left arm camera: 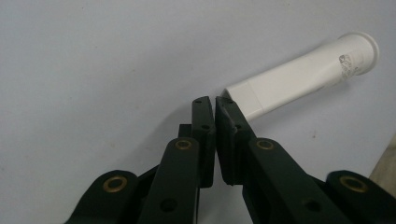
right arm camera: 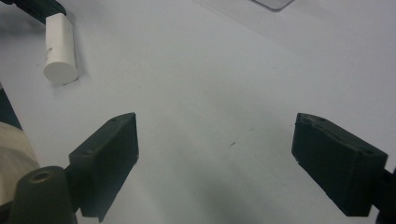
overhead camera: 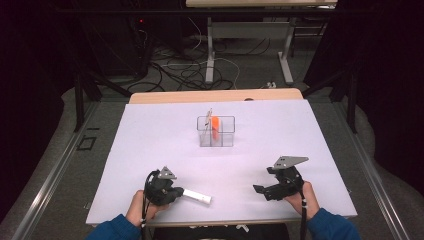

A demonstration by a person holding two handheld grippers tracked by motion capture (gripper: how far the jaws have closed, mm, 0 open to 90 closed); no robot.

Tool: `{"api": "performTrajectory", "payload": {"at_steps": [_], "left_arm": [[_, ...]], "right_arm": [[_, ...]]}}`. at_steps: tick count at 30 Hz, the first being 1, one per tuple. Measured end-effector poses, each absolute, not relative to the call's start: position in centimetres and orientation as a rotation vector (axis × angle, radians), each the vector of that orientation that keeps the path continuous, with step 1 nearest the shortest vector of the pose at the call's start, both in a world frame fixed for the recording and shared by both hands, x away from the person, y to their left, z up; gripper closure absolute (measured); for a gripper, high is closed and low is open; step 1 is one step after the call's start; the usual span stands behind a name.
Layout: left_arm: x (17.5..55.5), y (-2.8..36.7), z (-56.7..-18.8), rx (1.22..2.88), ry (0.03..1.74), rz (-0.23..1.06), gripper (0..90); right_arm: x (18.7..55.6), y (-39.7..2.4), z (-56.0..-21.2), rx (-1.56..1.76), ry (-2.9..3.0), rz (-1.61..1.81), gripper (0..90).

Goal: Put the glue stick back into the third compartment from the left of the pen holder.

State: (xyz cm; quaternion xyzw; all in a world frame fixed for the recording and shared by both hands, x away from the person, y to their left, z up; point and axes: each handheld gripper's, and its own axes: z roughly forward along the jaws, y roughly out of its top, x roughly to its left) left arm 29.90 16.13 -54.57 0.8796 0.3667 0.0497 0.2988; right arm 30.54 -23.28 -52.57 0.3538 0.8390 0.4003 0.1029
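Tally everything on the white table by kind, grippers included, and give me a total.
White tube: 1
Clear two-compartment container: 1
Orange item in the container: 1
Thin stick in the container: 1
Grippers: 2, left gripper and right gripper
Total: 6

tube [left arm camera: 303,77]: white, with a small grey printed mark near its flanged end
table [overhead camera: 150,150]: pale lilac-white top, light wood edge at the far side
box [overhead camera: 215,131]: clear, see-through walls
item in box [overhead camera: 215,125]: bright orange
left gripper [left arm camera: 214,103]: black, brass-coloured rivets
right gripper [right arm camera: 215,140]: black jaws, grey plate on top
sleeves [overhead camera: 115,229]: blue
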Motion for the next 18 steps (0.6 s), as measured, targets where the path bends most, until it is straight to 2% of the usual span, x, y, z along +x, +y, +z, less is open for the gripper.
{"api": "performTrajectory", "payload": {"at_steps": [18], "left_arm": [[28.8, 14.0, -54.6, 2.361, 0.905, 0.101, 85.6]], "right_arm": [[30.6, -23.3, -52.6, 1.044, 2.480, 1.175, 14.3]]}}
